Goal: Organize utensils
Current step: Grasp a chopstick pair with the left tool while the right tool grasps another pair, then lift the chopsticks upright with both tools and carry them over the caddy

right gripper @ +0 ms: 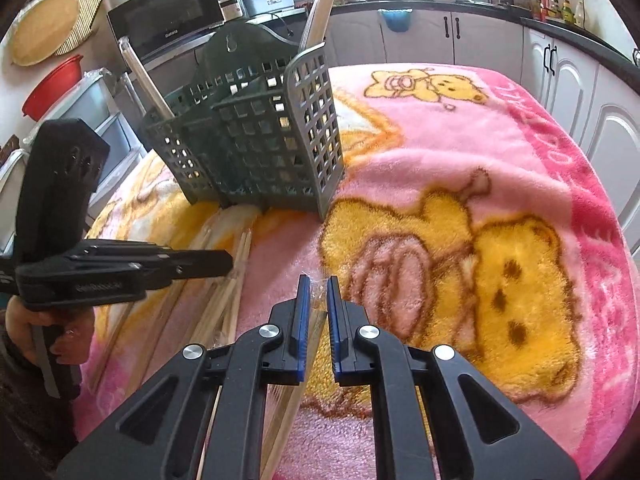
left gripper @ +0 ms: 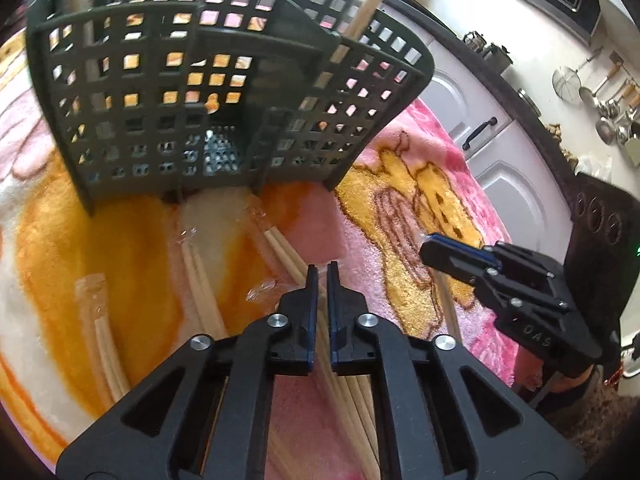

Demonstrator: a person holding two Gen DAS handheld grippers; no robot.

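A dark green lattice utensil basket (left gripper: 180, 120) (right gripper: 260, 152) stands on a pink cartoon blanket (right gripper: 440, 152). Wrapped chopstick packs (right gripper: 320, 12) lean upright in its compartments. Several more wrapped chopstick packs (left gripper: 200, 280) (right gripper: 236, 280) lie on the blanket in front of it. My left gripper (left gripper: 322, 276) (right gripper: 229, 264) hovers low over these packs with its jaws nearly together; I cannot tell whether a pack is pinched. My right gripper (right gripper: 318, 284) (left gripper: 426, 246) is shut on the clear wrapper end of one chopstick pack (right gripper: 296, 380), which runs back under it.
A person's hand (right gripper: 24, 320) holds the left gripper's handle. Behind the basket sit a microwave (right gripper: 168, 8) and a red bowl (right gripper: 52, 84). White cabinets (left gripper: 500, 160) and a dark counter with hanging kitchen tools (left gripper: 608, 108) run along the right.
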